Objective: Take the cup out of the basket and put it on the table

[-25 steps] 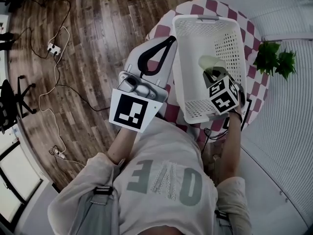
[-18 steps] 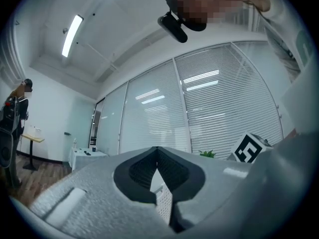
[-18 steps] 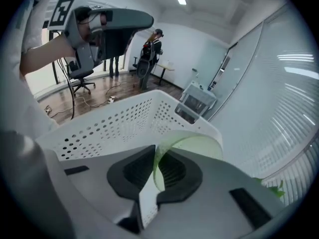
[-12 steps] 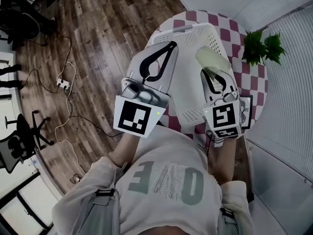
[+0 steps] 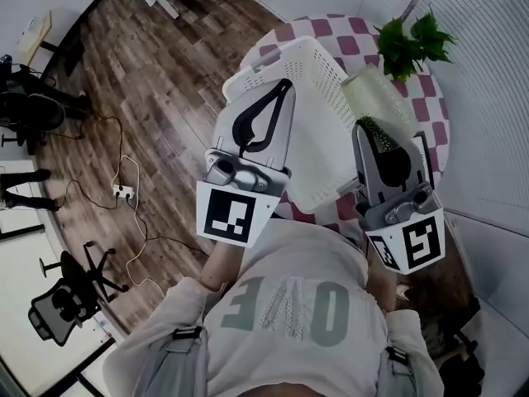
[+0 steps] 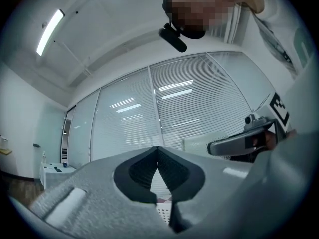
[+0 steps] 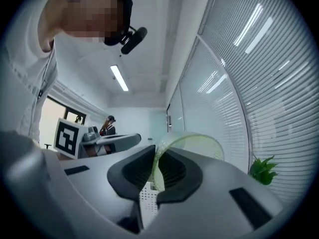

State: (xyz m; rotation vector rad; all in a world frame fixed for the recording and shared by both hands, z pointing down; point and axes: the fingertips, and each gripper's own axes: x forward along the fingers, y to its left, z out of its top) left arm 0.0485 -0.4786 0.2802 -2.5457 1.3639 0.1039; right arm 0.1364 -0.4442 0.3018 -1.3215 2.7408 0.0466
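Observation:
My right gripper (image 5: 369, 124) is shut on the wall of a pale green see-through cup (image 5: 376, 96). It holds the cup in the air beside the right rim of the white perforated basket (image 5: 285, 64), over the checked table (image 5: 436, 118). In the right gripper view the cup (image 7: 194, 144) lies on its side, its wall pinched between the pads, gripper (image 7: 156, 167). My left gripper (image 5: 286, 86) hovers over the basket's left part, jaws shut and empty, as the left gripper view (image 6: 157, 154) shows. A bit of basket wall (image 6: 163, 214) shows below its jaws.
A potted plant (image 5: 409, 40) stands at the table's far side, close behind the cup. Window blinds run along the right. The wooden floor on the left carries cables and a power strip (image 5: 124, 191). An office chair (image 5: 70, 300) stands at lower left.
The right gripper has lifted the cup up out of the basket and turned it level. The left gripper has risen a little. The head view has tipped toward the room.

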